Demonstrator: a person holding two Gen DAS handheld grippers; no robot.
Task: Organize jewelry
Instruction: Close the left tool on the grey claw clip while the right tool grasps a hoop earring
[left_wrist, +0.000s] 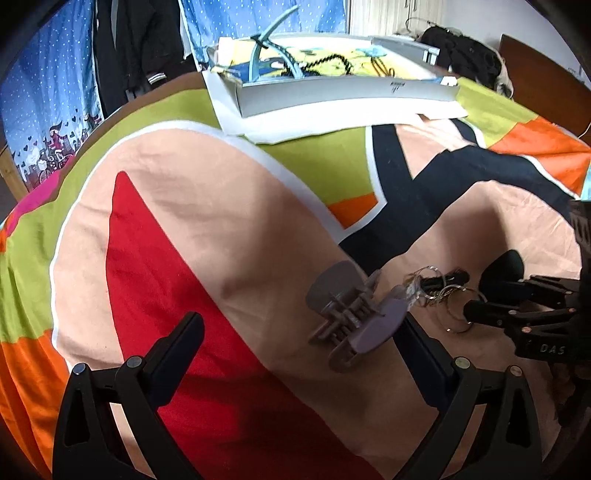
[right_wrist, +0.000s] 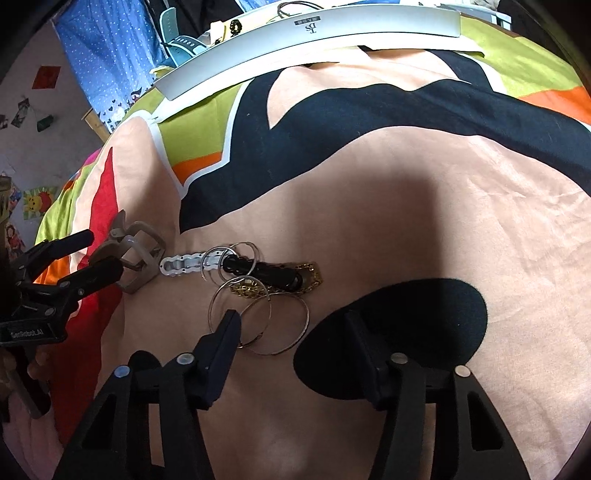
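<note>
A bright patchwork bedspread fills both views, in peach, red, lime, orange and black.

In the left wrist view, the left gripper rises from the lower edge with its 2 fingers spread wide. A grey-brown hair claw clip lies at centre right, its right end against the right-hand finger; the left-hand finger stands well apart from it, so nothing is pinched. Right of the clip, a small tangle of thin metal rings lies on the peach cloth, and the right gripper reaches in from the right edge, 1 tip at the rings. At the upper centre sits a shallow white tray holding teal bands and dark cords on a yellow lining.

The right wrist view shows the pile more plainly: silver hoops, a silver chain-link piece, a black coiled band and a gold chain, all touching just left of centre. The right gripper stands half spread, its left-hand finger resting on the hoops, its right-hand finger clear of them, so nothing is gripped. At the left edge, the left gripper meets the hair claw clip. The tray's curved white wall crosses the top.
</note>
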